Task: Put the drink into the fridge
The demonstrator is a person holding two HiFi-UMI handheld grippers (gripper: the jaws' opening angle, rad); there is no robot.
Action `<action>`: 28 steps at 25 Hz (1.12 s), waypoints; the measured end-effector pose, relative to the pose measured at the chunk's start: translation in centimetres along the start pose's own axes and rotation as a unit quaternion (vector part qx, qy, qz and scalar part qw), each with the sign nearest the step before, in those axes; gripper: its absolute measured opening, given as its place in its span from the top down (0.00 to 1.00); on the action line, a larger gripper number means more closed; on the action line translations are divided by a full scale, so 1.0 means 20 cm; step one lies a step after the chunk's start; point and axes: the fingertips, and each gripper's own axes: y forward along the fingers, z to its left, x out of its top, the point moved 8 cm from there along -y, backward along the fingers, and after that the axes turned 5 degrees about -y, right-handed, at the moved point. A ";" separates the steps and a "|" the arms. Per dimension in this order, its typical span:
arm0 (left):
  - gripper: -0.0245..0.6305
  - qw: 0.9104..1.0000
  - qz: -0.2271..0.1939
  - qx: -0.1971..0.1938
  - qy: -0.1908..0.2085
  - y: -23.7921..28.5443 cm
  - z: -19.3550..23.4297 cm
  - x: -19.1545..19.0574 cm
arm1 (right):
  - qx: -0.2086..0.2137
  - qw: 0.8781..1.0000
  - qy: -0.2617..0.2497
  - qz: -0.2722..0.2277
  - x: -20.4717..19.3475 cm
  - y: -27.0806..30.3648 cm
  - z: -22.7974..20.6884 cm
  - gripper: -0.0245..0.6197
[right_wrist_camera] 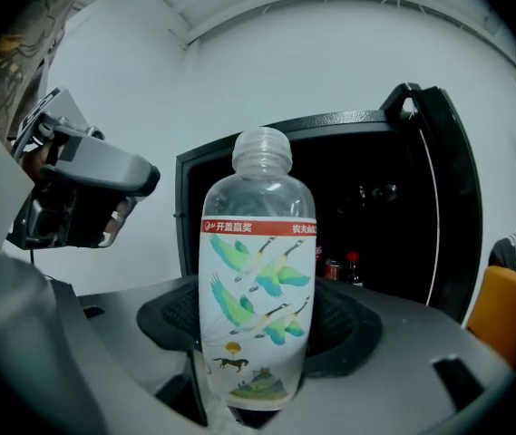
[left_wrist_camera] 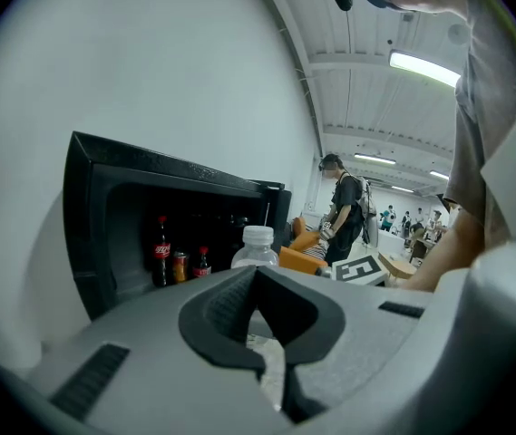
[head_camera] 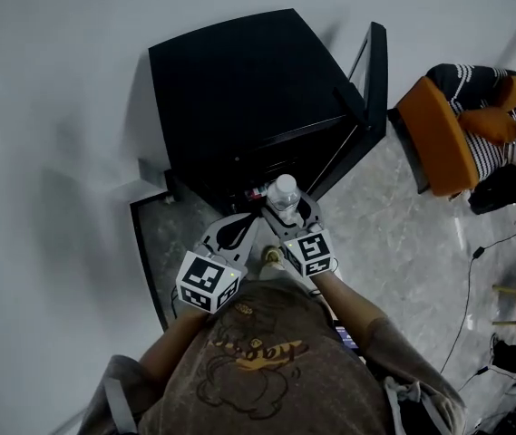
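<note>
A clear water bottle with a white cap and a bird-print label stands upright between the jaws of my right gripper, which is shut on its lower body. It hangs just in front of the black mini fridge, whose door is swung open to the right. Inside, a cola bottle, a can and a small red-capped bottle stand on the shelf. My left gripper is close beside the right one, to its left, with its jaws shut and nothing between them.
The fridge stands against a white wall on a marbled floor. A person sits in an orange chair to the right of the open door. Cables trail over the floor at right. Other people stand far behind.
</note>
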 end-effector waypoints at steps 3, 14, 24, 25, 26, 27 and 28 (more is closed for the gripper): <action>0.96 1.000 0.002 0.013 0.004 0.03 0.01 -0.01 | 0.010 1.000 0.002 0.002 -0.03 0.09 -0.04 0.48; 0.96 0.999 0.007 0.036 -0.027 0.13 0.03 -0.07 | 0.035 0.999 -0.011 0.002 -0.10 0.41 -0.17 0.48; 0.96 0.998 0.022 0.037 -0.043 0.22 0.04 -0.11 | 0.047 0.999 -0.018 0.001 -0.12 0.62 -0.23 0.48; 0.96 0.998 0.023 0.037 -0.045 0.23 0.05 -0.11 | 0.049 0.999 -0.021 0.001 -0.12 0.64 -0.23 0.48; 0.96 0.998 0.023 0.038 -0.047 0.23 0.06 -0.10 | 0.051 0.998 -0.023 0.002 -0.12 0.67 -0.24 0.48; 0.96 0.998 0.023 0.040 -0.048 0.23 0.06 -0.10 | 0.053 0.998 -0.026 0.003 -0.13 0.69 -0.24 0.48; 0.96 0.998 0.023 0.043 -0.049 0.23 0.07 -0.10 | 0.055 0.998 -0.027 0.003 -0.13 0.72 -0.24 0.48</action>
